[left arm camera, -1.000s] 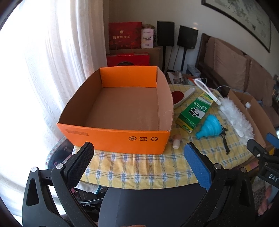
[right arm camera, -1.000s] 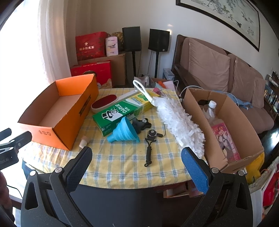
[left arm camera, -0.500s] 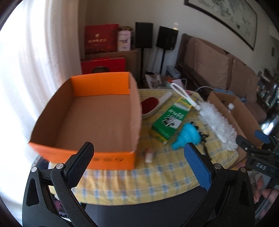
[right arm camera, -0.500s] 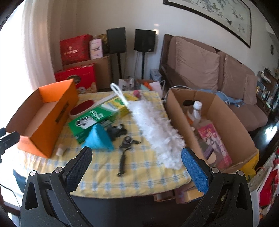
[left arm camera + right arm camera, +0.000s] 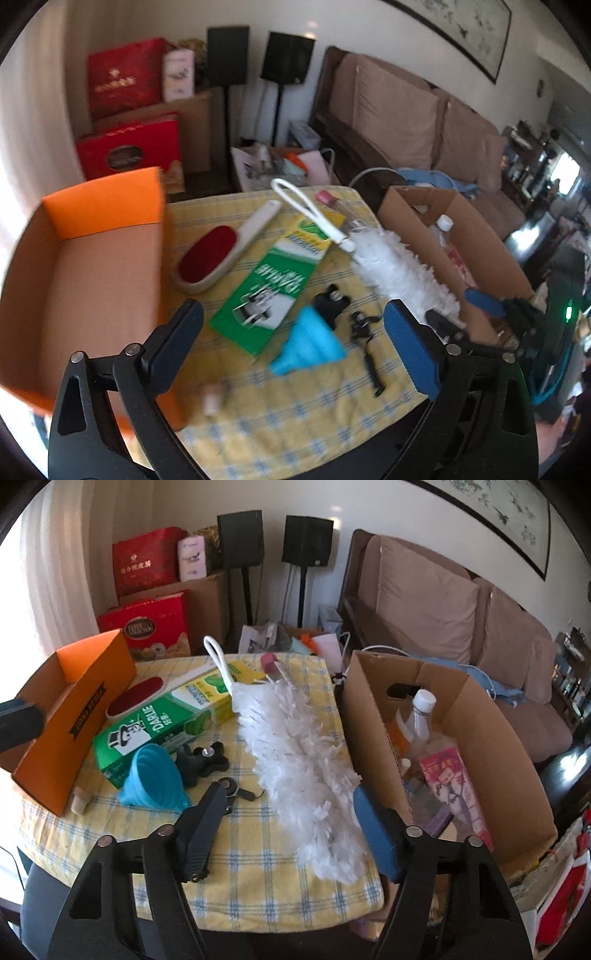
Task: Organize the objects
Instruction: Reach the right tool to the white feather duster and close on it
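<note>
Left tongs [image 5: 291,350]: jaws wide but closing, nothing between the pads; held above the near edge of the counter [image 5: 295,424].
Right tongs [image 5: 291,834]: jaws closing, pads not pressing on anything; the tip of the white duster [image 5: 295,760] lay just ahead, between the fingers.

- Orange box [image 5: 92,280]: open-topped, left of the left tongs.
- Blue funnel [image 5: 310,347]: on its side, directly ahead between the left fingers.
- Green toothpaste carton [image 5: 280,280]: flat, beyond the funnel.
- Red lint brush [image 5: 218,258]: between carton and orange box.
- Black clip [image 5: 203,760] and black lanyard [image 5: 365,339]: just right of the funnel.
- Brown cardboard box [image 5: 373,738]: right of the right tongs, holding a clear bottle [image 5: 417,720].
</note>
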Action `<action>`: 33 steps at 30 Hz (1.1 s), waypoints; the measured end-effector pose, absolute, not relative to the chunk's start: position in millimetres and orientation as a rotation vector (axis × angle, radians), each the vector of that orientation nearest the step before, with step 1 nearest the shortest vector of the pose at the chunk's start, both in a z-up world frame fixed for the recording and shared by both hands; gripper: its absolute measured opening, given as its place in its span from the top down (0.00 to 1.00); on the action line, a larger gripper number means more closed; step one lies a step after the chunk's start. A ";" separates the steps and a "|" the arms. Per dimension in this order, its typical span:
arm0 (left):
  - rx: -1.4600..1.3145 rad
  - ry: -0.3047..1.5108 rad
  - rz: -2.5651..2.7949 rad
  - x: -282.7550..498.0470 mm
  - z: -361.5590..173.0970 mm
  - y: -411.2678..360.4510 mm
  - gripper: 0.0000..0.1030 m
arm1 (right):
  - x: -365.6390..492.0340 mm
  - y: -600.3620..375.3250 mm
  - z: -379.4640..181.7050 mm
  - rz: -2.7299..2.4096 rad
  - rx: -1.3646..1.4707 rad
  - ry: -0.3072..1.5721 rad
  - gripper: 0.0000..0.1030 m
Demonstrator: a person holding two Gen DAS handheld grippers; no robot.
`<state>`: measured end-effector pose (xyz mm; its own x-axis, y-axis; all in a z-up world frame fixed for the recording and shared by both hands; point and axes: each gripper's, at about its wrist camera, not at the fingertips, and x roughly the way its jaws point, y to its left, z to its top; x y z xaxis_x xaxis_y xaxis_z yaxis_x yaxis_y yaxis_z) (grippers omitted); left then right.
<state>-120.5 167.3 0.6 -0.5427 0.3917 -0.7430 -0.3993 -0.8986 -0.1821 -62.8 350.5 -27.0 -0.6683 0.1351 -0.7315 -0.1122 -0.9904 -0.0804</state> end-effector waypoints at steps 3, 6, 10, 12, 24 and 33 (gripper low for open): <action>-1.219 -0.003 2.355 -141.2 -9.5 189.4 0.12 | -68.7 354.1 -33.2 2.750 -1.227 -0.050 0.38; -1.269 -0.003 2.302 -158.0 -20.6 211.8 0.16 | -72.3 357.2 -39.2 2.756 -1.246 -0.027 0.42; -1.322 -0.006 2.249 -174.8 -33.5 234.8 0.22 | -74.9 359.7 -43.9 2.756 -1.253 -0.014 0.43; -1.342 -0.003 2.234 -180.9 -40.1 245.5 0.24 | -76.2 362.2 -45.8 2.753 -1.258 -0.003 0.43; -1.417 0.070 2.212 -198.2 -69.6 287.0 0.34 | -81.1 368.7 -54.9 2.751 -1.286 0.027 0.47; -1.477 0.023 2.136 -208.1 -84.2 299.1 0.83 | -82.4 375.4 -59.4 2.746 -1.319 0.094 0.53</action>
